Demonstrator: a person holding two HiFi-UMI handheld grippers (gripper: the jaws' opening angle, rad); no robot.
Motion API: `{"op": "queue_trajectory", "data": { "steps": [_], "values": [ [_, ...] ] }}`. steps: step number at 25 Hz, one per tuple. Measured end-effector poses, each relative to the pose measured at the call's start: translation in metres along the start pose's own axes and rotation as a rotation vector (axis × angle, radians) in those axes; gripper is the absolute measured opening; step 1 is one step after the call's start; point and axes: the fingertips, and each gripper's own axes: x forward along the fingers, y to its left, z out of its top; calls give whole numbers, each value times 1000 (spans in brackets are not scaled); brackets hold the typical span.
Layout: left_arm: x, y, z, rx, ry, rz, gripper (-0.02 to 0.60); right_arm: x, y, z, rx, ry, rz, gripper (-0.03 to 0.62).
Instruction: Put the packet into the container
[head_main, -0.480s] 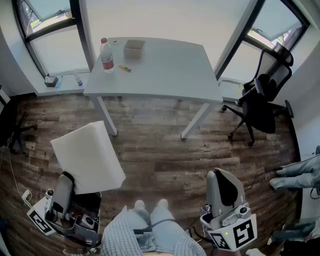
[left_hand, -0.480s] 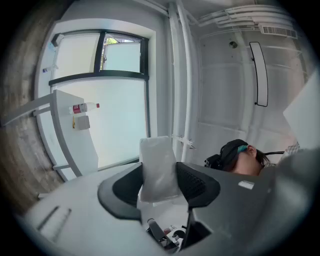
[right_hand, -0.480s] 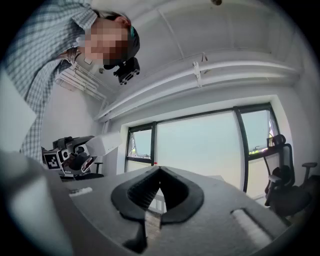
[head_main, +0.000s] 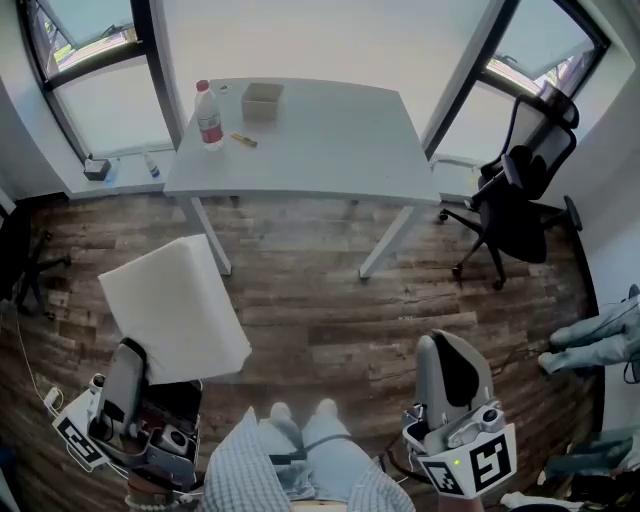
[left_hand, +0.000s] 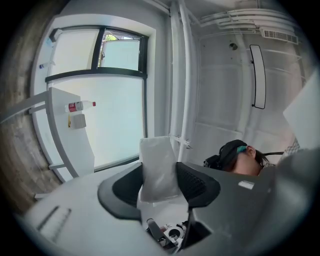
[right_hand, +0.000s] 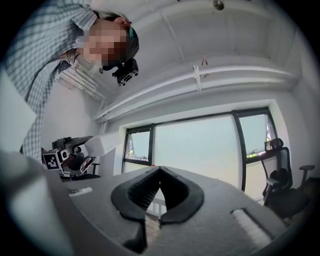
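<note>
Left hand-held gripper (left_hand: 159, 186) clamped on lower edge of packet (head_main: 172, 310). Packet sticks up out of jaws, over floor, well apart from container (head_main: 262, 100) on far surface (head_main: 330, 140). I judge it light, soft, prone to flop; edge hold seems enough. Plain white, puffy, no print visible. Right hand-held gripper (right_hand: 159, 192) closed, empty.

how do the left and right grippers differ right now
The left gripper is clamped on a white packet; the right gripper holds nothing. The left gripper's jaws stand wide apart around it; the right gripper's jaws are closed together. Both are grey with black pads, held low beside the person's legs.
</note>
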Motion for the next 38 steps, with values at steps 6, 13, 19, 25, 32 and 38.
{"op": "queue_trajectory", "data": {
  "steps": [6, 13, 19, 25, 32, 38],
  "values": [
    [-10, -3, 17, 12, -29, -3, 224, 9, 11, 5, 2, -14, 12, 2],
    [-28, -13, 41, 26, -42, -5, 224, 21, 33, 11, 11, -18, 3, 2],
    [-38, -17, 47, 41, -40, -21, 224, 12, 44, 7, 5, -17, -12, 2],
    [-38, -19, 46, 30, -25, -33, 224, 7, 46, 9, 3, -20, -30, 2],
    [-38, -17, 46, 30, -34, -26, 224, 11, 46, 4, -1, 4, -17, 2],
    [-40, -13, 46, 22, -35, -12, 224, 23, 49, 3, -9, 12, -2, 2]
  ]
}}
